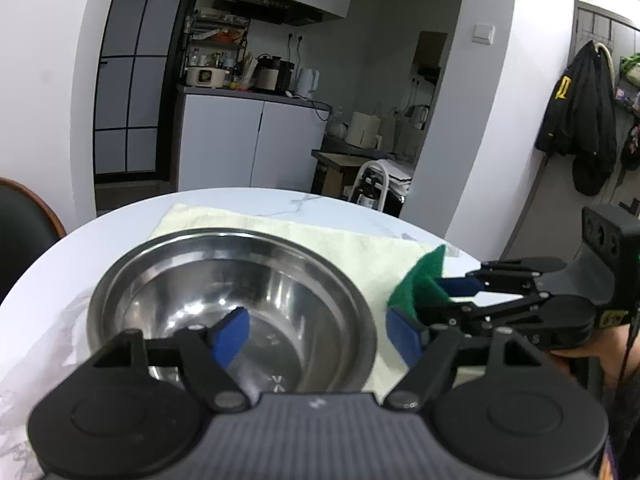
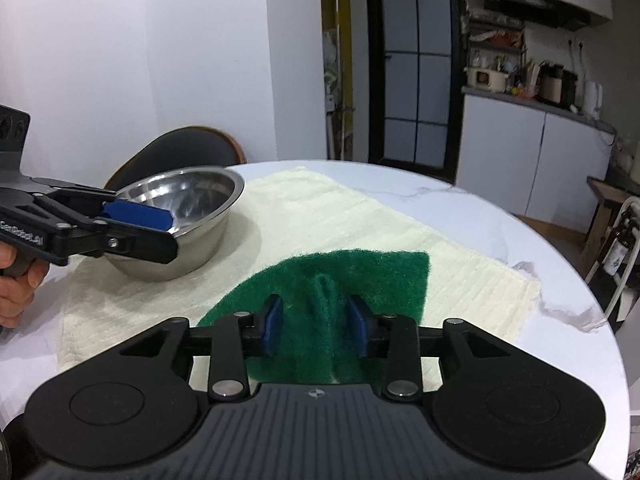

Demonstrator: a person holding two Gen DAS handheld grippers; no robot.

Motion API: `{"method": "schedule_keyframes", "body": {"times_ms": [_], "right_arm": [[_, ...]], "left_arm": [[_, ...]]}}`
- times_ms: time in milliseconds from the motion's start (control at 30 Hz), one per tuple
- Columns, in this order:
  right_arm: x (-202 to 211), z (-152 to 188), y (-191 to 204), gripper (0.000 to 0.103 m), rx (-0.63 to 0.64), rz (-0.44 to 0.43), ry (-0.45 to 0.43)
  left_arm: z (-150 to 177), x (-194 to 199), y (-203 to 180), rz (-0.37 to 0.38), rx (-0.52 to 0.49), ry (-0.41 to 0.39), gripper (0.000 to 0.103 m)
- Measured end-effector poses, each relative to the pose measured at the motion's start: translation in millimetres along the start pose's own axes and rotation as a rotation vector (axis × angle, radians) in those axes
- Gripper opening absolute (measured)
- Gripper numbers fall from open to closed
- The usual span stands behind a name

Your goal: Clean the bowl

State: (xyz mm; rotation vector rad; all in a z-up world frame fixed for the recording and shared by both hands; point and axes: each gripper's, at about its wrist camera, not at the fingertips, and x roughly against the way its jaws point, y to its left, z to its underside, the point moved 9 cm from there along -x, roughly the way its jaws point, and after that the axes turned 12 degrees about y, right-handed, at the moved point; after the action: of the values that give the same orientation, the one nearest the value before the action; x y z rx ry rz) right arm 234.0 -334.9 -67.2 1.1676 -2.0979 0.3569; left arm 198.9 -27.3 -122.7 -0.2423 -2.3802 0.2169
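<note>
A: Where is the bowl [image 1: 232, 304]?

B: The shiny metal bowl sits on the pale cloth [image 2: 360, 220], on the round white table [image 2: 520, 232]. It stands upright and looks empty.

A: What are the left tongs [image 1: 316, 336] doing?

B: They are wide apart. One blue pad [image 1: 230, 338] hangs inside the bowl and the other pad is outside, so the near rim is between them. The pads do not press on the rim, so I think the bowl is not held.

A: And the right tongs [image 2: 316, 326]?

B: They are part way apart, not pinching. The green scrub pad [image 2: 344, 276] lies flat on the cloth beside the bowl. It has a little raised fold that runs straight away from the tongs, right between the two pads.

A: Which hand is nearer the bowl?

B: The left one, it is already at the rim. The right tongs are over the scrub pad, near the bowl but apart from it.

A: Is the cleaning over?

B: I think so. Both tongs seem to be letting go, but I cannot be sure
</note>
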Motion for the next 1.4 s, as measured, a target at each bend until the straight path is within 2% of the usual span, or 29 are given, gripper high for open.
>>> {"method": "schedule_keyframes", "body": {"times_ms": [67,167,333,467,800,867,967,1100,1400], "right_arm": [[2,1,1,0.049,0.003,-0.007,-0.003],[4,2,7,0.052,0.023,-0.004,-0.001],[19,1,12,0.066,0.031,0.0,-0.037],[32,0,13,0.071,0.033,0.004,-0.071],[48,9,14,0.091,0.04,0.04,-0.114],[48,12,12,0.092,0.035,0.048,-0.116],[48,15,12,0.093,0.022,0.046,-0.112],[51,24,14,0.103,0.015,0.051,-0.102],[58,31,16,0.103,0.022,0.051,-0.112]], "left_arm": [[0,4,-1,-0.008,0.001,-0.006,0.088],[3,9,-3,-0.008,0.009,-0.014,0.09],[6,22,-6,-0.012,0.013,-0.036,0.093],[7,34,-8,-0.017,0.015,-0.07,0.098],[20,50,-7,-0.025,0.014,-0.156,0.102],[24,53,-7,-0.046,0.002,-0.188,0.102],[29,54,-6,-0.039,0.015,-0.188,0.102],[35,63,-6,-0.005,0.055,-0.217,0.103],[38,64,1,-0.031,0.096,-0.216,0.103]]}}
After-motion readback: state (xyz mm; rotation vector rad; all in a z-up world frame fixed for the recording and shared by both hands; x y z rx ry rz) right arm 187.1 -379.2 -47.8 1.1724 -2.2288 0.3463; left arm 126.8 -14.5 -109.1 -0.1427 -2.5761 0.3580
